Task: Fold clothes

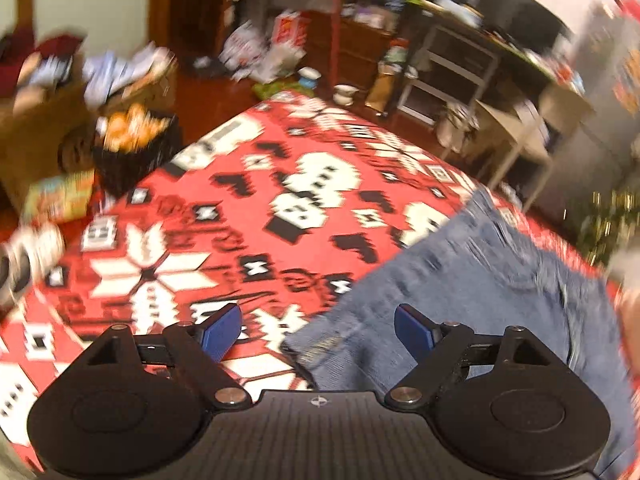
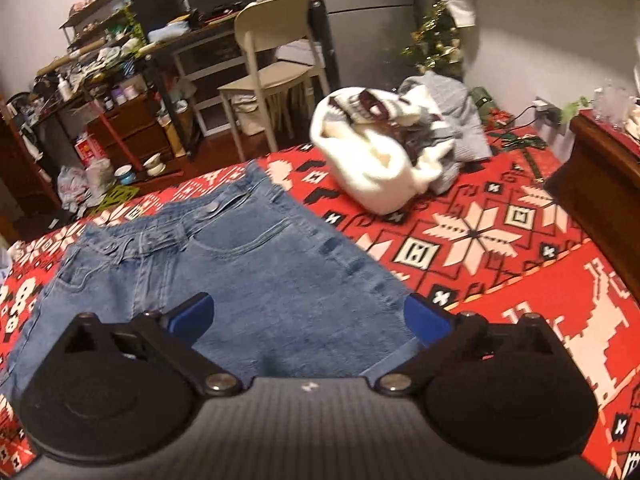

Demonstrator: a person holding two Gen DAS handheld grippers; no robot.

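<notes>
1. The left hand-held gripper point(image 1: 318, 330) hung with its blue fingers point(image 1: 222, 330) spread wide and gripping nothing, above the near edge of a pair of jeans point(image 1: 472, 280).
2. The right hand-held gripper point(image 2: 308, 318) was likewise spread apart and empty, its blue fingers point(image 2: 192, 316) poised over the lower part of the jeans point(image 2: 248, 264).
3. The jeans lay flat on a red blanket point(image 2: 500, 240) with a white and black pattern, waistband at the far side, front pockets and button facing up.
4. In the left wrist view the picture was blurred, and the jeans covered the right side of the blanket point(image 1: 240, 208).
5. Beyond the jeans, a heap of clothes point(image 2: 400, 148) in white, grey and dark red sat on the blanket, apart from the denim.
6. A cream chair point(image 2: 276, 56) stood on the floor past the blanket's far edge, beside cluttered shelves point(image 2: 112, 64).
7. A small decorated tree point(image 2: 436, 40) stood by the wall behind the heap.
</notes>
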